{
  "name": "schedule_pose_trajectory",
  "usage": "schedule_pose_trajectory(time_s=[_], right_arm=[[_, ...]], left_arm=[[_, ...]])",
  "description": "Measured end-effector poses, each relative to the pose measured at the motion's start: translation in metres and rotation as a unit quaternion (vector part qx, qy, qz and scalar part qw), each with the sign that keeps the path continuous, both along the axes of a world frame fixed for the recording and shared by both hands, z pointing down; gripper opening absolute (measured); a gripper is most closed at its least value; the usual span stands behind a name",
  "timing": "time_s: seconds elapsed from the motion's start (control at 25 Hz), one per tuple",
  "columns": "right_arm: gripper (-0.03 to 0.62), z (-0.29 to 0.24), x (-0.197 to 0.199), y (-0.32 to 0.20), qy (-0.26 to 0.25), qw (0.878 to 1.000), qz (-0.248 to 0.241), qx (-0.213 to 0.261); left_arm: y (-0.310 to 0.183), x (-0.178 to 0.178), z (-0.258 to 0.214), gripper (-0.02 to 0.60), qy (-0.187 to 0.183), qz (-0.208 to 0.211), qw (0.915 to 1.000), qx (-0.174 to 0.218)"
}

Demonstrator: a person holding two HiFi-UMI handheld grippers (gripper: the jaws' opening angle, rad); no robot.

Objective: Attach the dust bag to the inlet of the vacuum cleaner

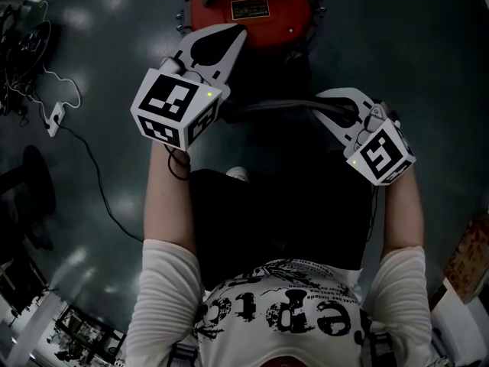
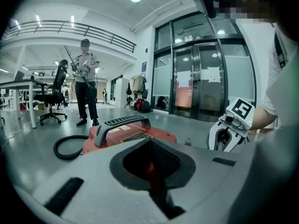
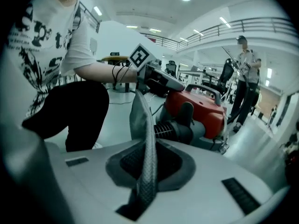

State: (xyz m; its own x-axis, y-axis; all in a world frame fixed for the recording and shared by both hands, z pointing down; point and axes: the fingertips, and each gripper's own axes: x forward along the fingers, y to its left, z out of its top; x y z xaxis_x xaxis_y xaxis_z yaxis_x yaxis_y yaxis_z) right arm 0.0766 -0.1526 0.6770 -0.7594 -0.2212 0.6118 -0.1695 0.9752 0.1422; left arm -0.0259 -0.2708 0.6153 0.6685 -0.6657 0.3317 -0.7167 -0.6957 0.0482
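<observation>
The red vacuum cleaner [image 1: 248, 6] stands on the floor ahead of me, and its black ribbed inlet [image 3: 170, 130] faces my right gripper. The grey mesh dust bag [image 3: 145, 139] is pinched as a folded strip in my right gripper [image 3: 144, 183], which is shut on it. From there the bag rises toward my left gripper [image 3: 161, 81] and its top edge is hidden under that gripper's body. In the head view the bag [image 1: 267, 107] shows as a dark band between both grippers. My left gripper [image 1: 228, 43] hovers just short of the vacuum with its jaws together and nothing visible between them.
A black hose [image 2: 70, 146] coils on the floor left of the vacuum [image 2: 126, 132]. A standing person [image 2: 86, 83] and an office chair [image 2: 56, 92] are farther back, with glass doors [image 2: 201, 78] to the right. Cables [image 1: 53, 113] lie on the floor at the left. My legs are below the grippers.
</observation>
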Motion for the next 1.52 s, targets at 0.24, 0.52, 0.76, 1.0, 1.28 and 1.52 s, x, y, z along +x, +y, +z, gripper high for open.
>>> schedule_pose_trajectory(time_s=[0.24,0.52,0.76,1.0,1.28,1.52], right_arm=[[0.026,0.001,-0.003,0.003,0.012,1.000,-0.013,0.016],[0.026,-0.003,0.006,-0.003,-0.020,0.999,-0.012,-0.024],[0.026,-0.001,-0.003,-0.003,0.011,0.999,-0.039,0.009],[0.026,0.007,0.006,-0.005,-0.015,1.000,-0.023,-0.011],[0.031,-0.005,-0.001,-0.009,0.040,0.997,-0.058,0.033],[0.031,0.002,0.015,-0.019,-0.018,1.000,-0.017,0.008]], left_arm=[[0.002,0.000,0.003,0.003,0.003,-0.006,1.0000,0.004],[0.000,0.001,-0.002,0.003,0.004,-0.010,0.9999,0.002],[0.000,-0.002,0.002,0.003,0.004,-0.008,0.9999,0.007],[0.001,-0.001,0.006,0.003,0.003,-0.003,1.0000,-0.004],[0.001,-0.001,-0.001,0.003,0.006,-0.007,1.0000,-0.002],[-0.003,0.004,-0.004,0.003,0.005,-0.012,0.9999,-0.002]])
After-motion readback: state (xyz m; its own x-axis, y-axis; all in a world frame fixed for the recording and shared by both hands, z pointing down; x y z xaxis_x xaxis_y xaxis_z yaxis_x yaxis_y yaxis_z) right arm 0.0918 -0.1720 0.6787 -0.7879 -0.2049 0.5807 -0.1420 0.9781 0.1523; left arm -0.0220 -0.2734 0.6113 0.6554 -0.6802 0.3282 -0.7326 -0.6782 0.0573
